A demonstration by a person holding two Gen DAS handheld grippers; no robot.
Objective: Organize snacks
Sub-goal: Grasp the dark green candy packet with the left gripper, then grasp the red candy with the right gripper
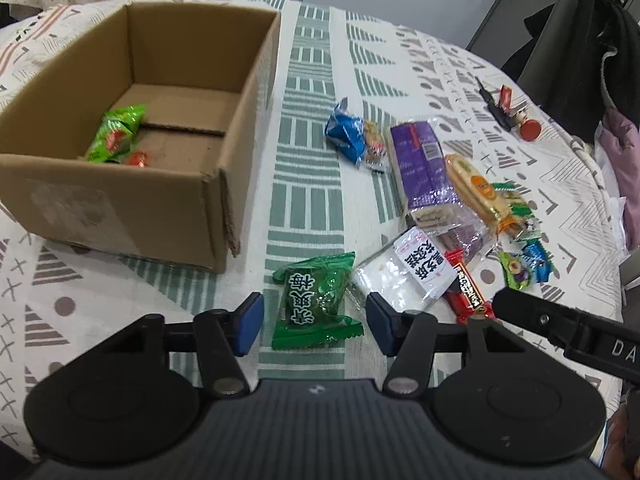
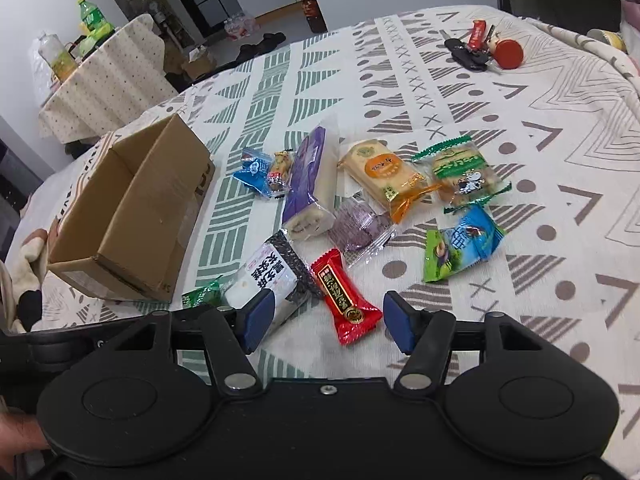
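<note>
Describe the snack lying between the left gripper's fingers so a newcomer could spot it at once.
Start at the open brown cardboard box on the patterned tablecloth. Just past its near right corner lies a dark green crinkled snack packet, framed by the open left gripper. Unlike the neighbouring white-labelled clear packet, it is solid green with large dark characters.

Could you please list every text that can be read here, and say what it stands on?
"DA", cut off at the frame edge: on the black bar.
"清爽梅", probably, seen upside down: on the green packet.
White packet and red packet: Chinese print, too blurred to read.
Purple pack: label and barcode too small to read.
</note>
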